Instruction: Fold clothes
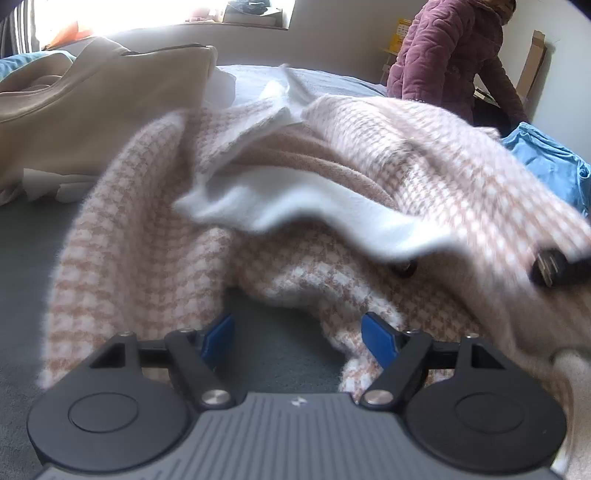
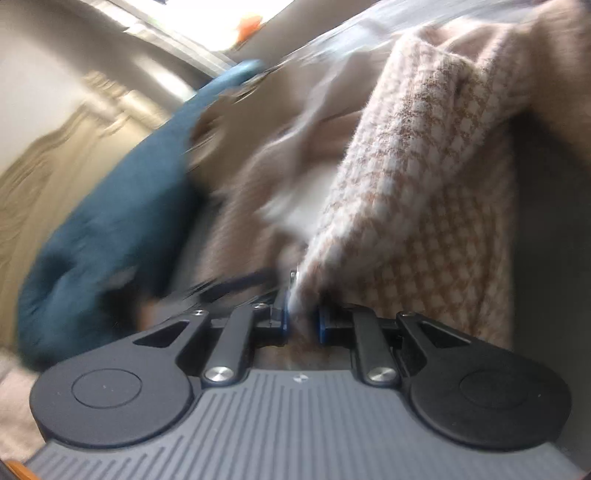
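The grey bed (image 1: 22, 258) carried a pink-and-white houndstooth garment (image 1: 147, 229), heaped at its middle with the white lining (image 1: 295, 206) turned up. Beyond the garment lay a beige cushion (image 1: 110, 103); to its right, blue denim (image 1: 550, 162). The left gripper (image 1: 299, 336) hovered at the garment's near edge, fingers wide apart and empty. The right gripper (image 2: 303, 317) had its fingers pinched on the garment's edge.

Background of the scene: a grey bed surface (image 1: 22, 236) carries a large beige cushion (image 1: 110, 99) at the left. Behind it, a bright window (image 1: 155, 11) with a cluttered sill. At upper right, a person in a quilted maroon jacket (image 1: 447, 51) bends beside a white wall (image 1: 554, 74).
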Action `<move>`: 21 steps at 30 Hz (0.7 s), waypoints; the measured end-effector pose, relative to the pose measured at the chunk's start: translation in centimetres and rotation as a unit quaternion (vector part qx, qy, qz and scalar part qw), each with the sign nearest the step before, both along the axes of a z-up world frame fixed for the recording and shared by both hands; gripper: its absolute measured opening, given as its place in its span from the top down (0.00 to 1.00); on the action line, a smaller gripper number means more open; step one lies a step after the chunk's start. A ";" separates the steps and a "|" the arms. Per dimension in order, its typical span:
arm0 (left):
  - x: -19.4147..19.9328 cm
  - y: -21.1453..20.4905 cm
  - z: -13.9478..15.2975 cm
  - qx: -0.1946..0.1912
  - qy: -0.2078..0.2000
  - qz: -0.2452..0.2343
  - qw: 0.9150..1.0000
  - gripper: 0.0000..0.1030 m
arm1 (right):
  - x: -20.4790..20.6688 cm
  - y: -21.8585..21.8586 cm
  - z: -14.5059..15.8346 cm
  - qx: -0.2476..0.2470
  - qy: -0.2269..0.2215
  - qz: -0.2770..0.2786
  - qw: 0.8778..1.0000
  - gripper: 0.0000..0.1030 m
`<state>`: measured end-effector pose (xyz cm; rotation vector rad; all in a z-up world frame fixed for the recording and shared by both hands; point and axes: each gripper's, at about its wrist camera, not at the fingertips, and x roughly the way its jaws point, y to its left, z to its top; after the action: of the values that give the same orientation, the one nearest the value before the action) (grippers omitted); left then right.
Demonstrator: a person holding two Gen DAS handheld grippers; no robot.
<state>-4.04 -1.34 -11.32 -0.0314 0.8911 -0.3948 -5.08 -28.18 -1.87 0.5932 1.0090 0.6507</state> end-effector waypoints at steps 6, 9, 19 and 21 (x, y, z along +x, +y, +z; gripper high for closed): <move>0.7 0.0 -0.8 -0.001 0.009 0.004 1.000 0.25 | -0.9 0.0 1.7 -0.104 -0.015 0.058 0.993 0.65; 1.2 0.1 -1.2 -0.004 0.015 0.004 1.000 0.25 | -0.7 -5.9 4.6 -0.104 -0.078 -0.035 0.991 0.39; 1.8 0.0 -1.9 -0.005 0.023 0.000 1.000 0.24 | 9.4 -18.2 -2.5 -0.316 -0.083 -0.217 0.920 0.16; 2.0 -0.2 -2.0 -0.005 0.024 -0.001 1.000 0.23 | 11.3 -17.5 -4.7 -0.347 -0.071 -0.180 0.918 0.16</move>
<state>-2.03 -1.53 -13.31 -0.0493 0.9356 -0.4009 6.26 -45.73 -6.55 0.0894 0.8868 -0.0151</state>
